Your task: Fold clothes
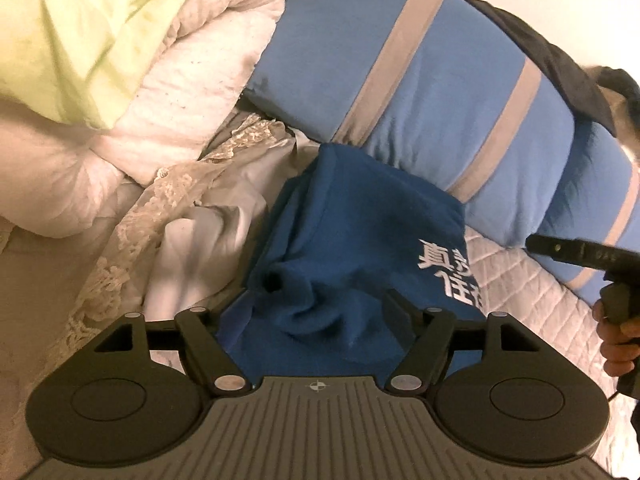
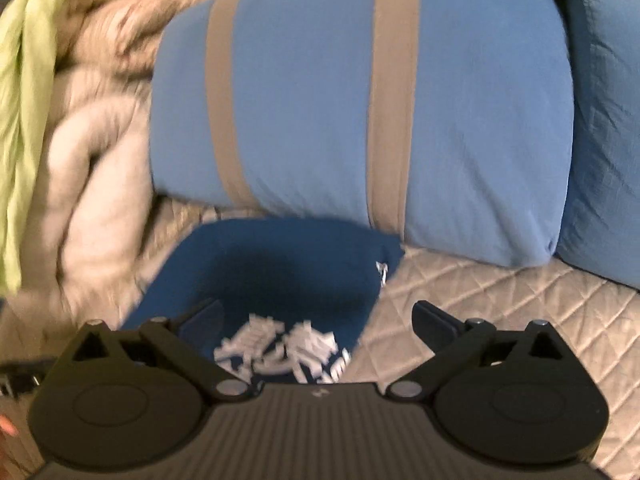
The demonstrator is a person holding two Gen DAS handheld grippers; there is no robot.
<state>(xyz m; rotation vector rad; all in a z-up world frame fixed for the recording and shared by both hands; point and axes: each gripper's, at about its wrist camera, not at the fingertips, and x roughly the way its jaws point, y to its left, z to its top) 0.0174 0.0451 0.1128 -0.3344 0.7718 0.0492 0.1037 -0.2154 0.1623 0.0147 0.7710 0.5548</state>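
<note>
**Blue garment lying folded, both tongs spread and clear of it**

The blue garment [image 1: 352,248] is lying on the quilted bed cover [image 2: 500,304] as a compact bundle, its white printed lettering [image 2: 280,348] facing up and its far edge sitting just beside the blue pillow with grey stripes [image 2: 320,92]. Near the left tongs the cloth is bunching into a loose, creased fold rather than lying flat.

The left gripper [image 1: 316,308] is hovering over the near part of the bundle with its jaws spread; cloth is showing between them, but nothing is being pinched. The right gripper [image 2: 316,316] is standing wide apart over the garment's lettered edge and the bare quilting, also holding nothing. In the left view the person's hand [image 1: 618,332] is showing at the right edge, gripping the other tool.

To the left, a rumpled white duvet [image 1: 132,128], a lace-edged cloth [image 1: 168,200] and a pale green sheet [image 1: 80,28] are piling up near the garment.

Judging by this, a fold is just being let go. The next move is probably calling for smoothing the bunched near corner, or for taking up a fresh piece.
</note>
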